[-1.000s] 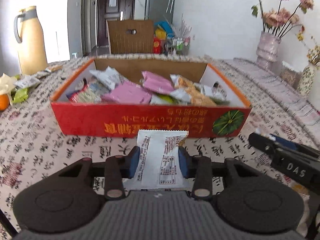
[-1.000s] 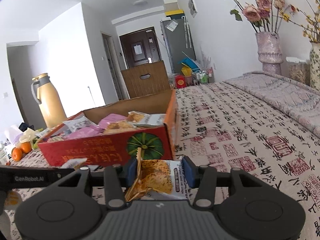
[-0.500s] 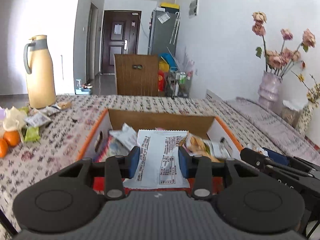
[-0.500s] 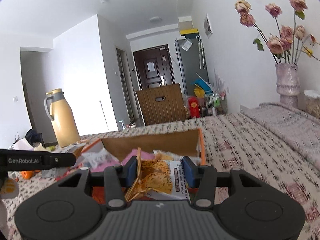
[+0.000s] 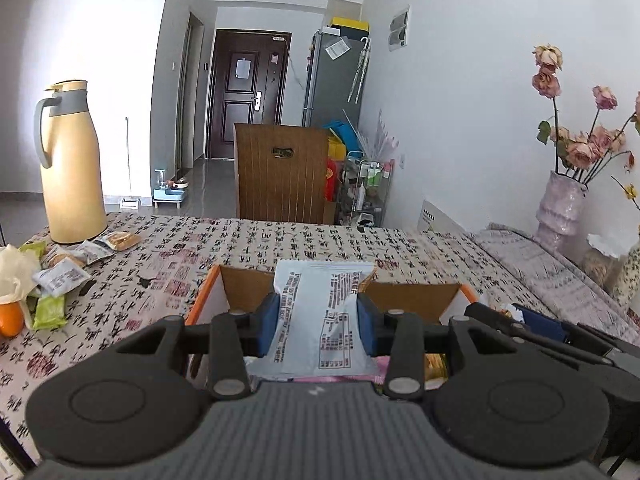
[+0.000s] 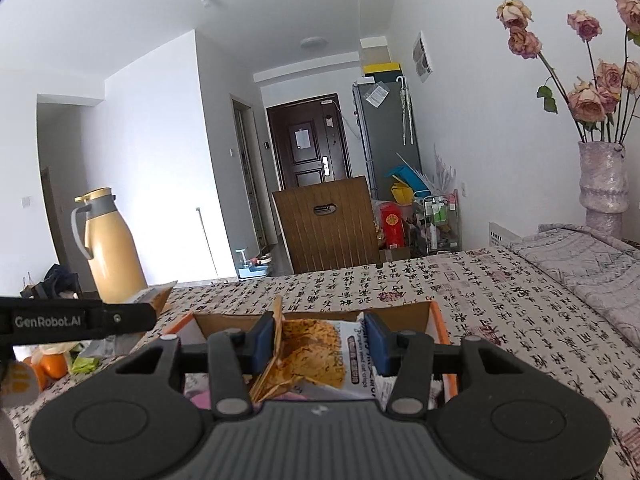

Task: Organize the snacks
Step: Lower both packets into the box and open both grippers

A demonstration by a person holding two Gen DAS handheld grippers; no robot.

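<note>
The left gripper (image 5: 318, 322) clamps a pale blue-white foil packet (image 5: 320, 320) between its blue rubber pads (image 5: 269, 322). The packet is flat and rectangular, with a serrated top edge and small dark print, and it pinches inward where the pads press. It hangs just above the open cardboard box (image 5: 416, 300), whose inner walls are plain brown board edged with an orange rim.

The right gripper (image 6: 320, 340) grips a crinkled glossy packet (image 6: 316, 350) printed with golden crisps; the bag is folded sharply along one side, its sealed edge standing up like a fin. This packet too sits over the box (image 6: 438, 320), where a glimpse of pink wrapper (image 6: 200, 399) shows below.

The box rests on a table under a cloth tablecloth (image 5: 280, 240) covered in black calligraphy and red seal stamps. At the left edge of the table lie loose snack packets (image 5: 60, 276), silvery and lime green, beside an orange (image 5: 10, 318) and a crumpled pale bag. Behind them stands a tall, smooth, cream-yellow thermos jug (image 5: 72, 164) with a grey handle. To the right, a bumpy, pinkish ceramic vase (image 6: 604, 180) holds dried roses on thin dark stems. Beyond the table stands a ribbed brown wooden chair back (image 5: 280, 176).
</note>
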